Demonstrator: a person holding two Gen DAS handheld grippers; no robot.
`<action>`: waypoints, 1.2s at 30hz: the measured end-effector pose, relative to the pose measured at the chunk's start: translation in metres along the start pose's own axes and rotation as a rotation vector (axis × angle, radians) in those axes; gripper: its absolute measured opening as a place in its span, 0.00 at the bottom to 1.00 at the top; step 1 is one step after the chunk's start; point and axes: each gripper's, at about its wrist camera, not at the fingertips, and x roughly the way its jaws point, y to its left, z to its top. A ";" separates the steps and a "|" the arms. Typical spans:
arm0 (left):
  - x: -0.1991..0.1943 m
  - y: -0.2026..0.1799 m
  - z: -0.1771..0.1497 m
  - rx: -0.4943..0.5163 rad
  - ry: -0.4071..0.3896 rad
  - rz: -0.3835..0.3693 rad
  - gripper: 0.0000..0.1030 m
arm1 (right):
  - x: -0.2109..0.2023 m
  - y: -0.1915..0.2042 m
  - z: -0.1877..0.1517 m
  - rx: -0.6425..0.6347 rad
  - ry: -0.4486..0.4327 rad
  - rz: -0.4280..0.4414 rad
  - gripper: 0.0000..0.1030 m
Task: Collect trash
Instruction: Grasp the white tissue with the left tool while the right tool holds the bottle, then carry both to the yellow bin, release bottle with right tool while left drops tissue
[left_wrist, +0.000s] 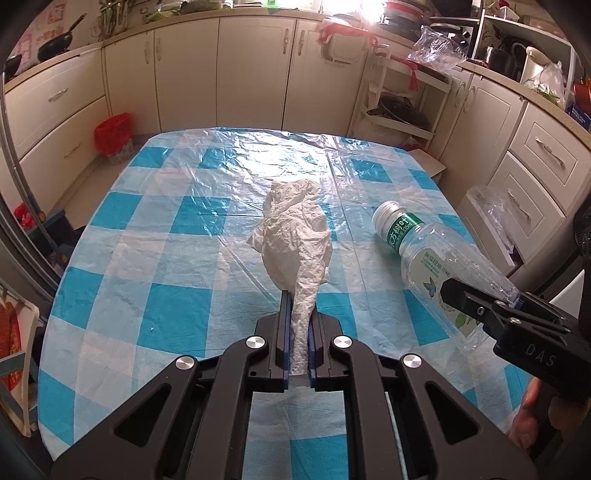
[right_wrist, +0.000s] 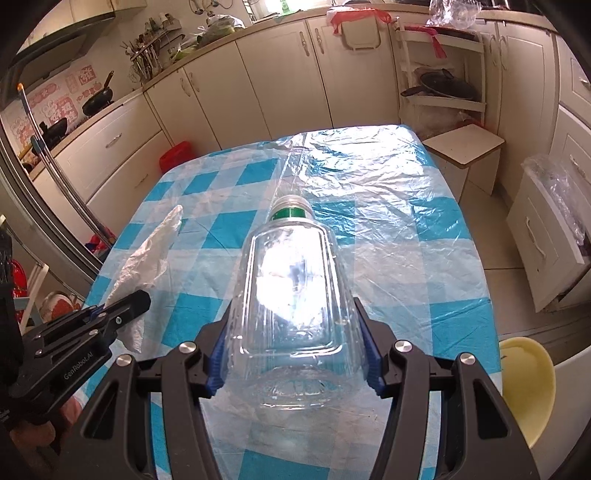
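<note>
L tool (left_wrist: 299, 314) pinched tight on crumpled white tissue (left_wrist: 295, 236), lifted off checked worktop (left_wrist: 166, 229). R tool (right_wrist: 291, 354) clamped abt half-wide on base of empty clear bottle (right_wrist: 291, 280), cap fwd, also above worktop.
</note>
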 end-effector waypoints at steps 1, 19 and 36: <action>-0.002 -0.002 0.001 -0.001 -0.003 -0.007 0.07 | -0.002 -0.002 0.000 0.013 -0.002 0.009 0.55; -0.033 -0.097 0.000 0.113 -0.028 -0.179 0.07 | -0.100 -0.075 -0.005 0.172 -0.179 -0.087 0.55; -0.032 -0.226 -0.029 0.295 0.035 -0.336 0.07 | -0.097 -0.216 -0.058 0.504 -0.139 -0.374 0.55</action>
